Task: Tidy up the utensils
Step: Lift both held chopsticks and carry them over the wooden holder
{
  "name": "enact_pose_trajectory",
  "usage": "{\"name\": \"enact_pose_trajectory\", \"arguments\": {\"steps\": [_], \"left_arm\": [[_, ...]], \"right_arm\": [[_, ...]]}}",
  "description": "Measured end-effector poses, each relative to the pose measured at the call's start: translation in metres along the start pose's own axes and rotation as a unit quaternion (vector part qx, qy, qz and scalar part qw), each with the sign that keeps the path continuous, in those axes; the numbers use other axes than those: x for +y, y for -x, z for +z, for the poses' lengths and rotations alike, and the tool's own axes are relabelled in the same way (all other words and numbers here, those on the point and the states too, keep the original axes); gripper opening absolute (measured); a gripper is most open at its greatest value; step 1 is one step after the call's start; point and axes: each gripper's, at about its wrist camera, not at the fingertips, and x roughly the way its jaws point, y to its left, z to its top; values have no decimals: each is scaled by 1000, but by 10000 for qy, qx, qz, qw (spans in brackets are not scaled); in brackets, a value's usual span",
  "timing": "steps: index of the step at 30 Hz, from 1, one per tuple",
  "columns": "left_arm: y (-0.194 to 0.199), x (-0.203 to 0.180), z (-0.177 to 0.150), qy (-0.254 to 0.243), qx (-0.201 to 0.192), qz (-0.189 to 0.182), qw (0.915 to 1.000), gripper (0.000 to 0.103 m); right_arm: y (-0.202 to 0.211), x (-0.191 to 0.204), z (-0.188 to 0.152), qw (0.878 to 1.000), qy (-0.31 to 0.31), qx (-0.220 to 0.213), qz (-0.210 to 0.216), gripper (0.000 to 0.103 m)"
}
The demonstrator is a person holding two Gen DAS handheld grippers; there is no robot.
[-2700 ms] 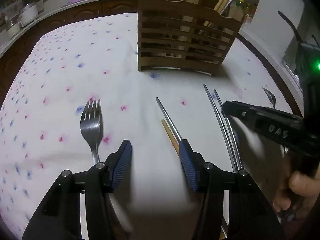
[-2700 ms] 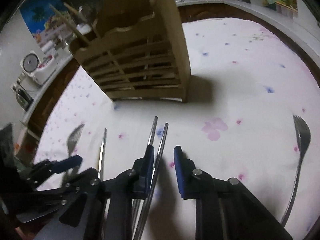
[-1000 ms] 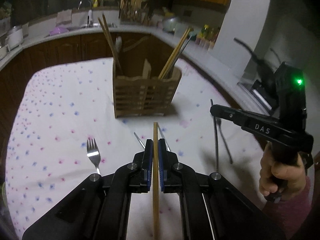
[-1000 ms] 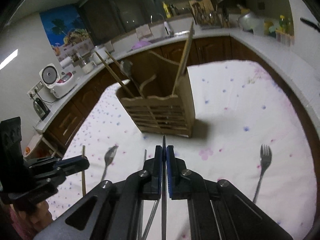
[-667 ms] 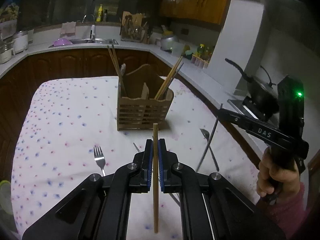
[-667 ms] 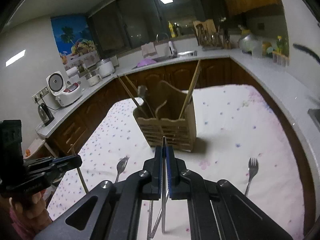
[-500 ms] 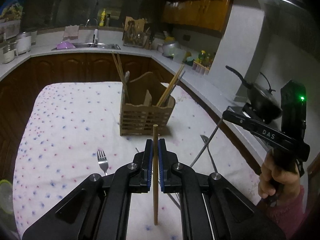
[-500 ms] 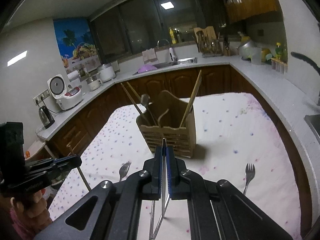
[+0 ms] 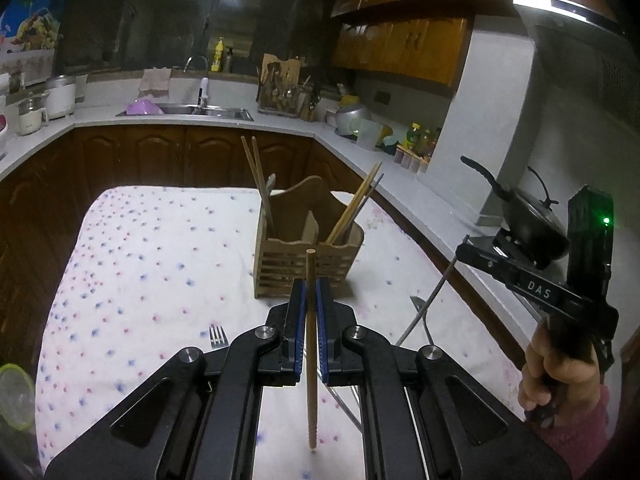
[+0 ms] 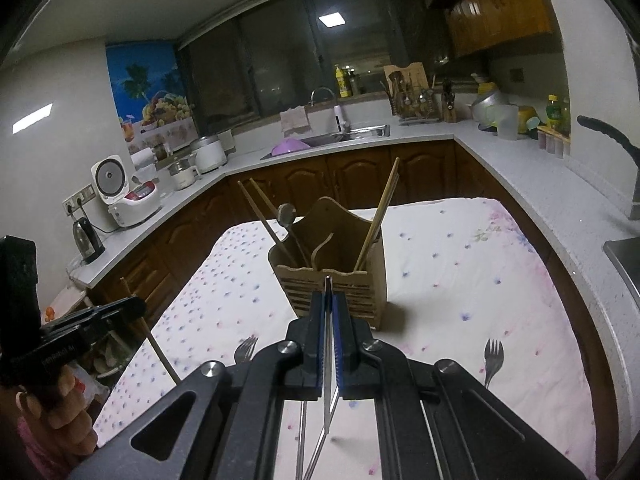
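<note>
Tongs [image 9: 311,300] w/ chopstick [image 9: 311,344], mid-air

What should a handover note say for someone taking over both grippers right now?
Left gripper: shut on a wooden chopstick, raised over the table.
Right gripper: shut on a metal chopstick, also raised.
Wooden holder stands mid-table on the floral cloth and already has chopsticks and a spoon in it.
Left to do: drop in both held sticks, then collect the two forks and two metal chopsticks lying on the cloth.
</note>
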Motion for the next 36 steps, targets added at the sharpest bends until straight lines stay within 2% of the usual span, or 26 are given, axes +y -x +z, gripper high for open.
{"name": "enact_pose_trajectory", "arguments": {"steps": [11,27,36], "left_arm": [[-4,8,30,210,-451,86,9987,4],[-27,20,120,331,-1351,201,9901,4],[-45,32,154,486,-1643,363,9845,4]], "right_arm": [[3,-7,24,9993,-109,-360,-92,4],[-8,-13,94,9915,-331,-1248,-169,4],[-28,-24,115,9879,-424,-1466,-264,4]]}}
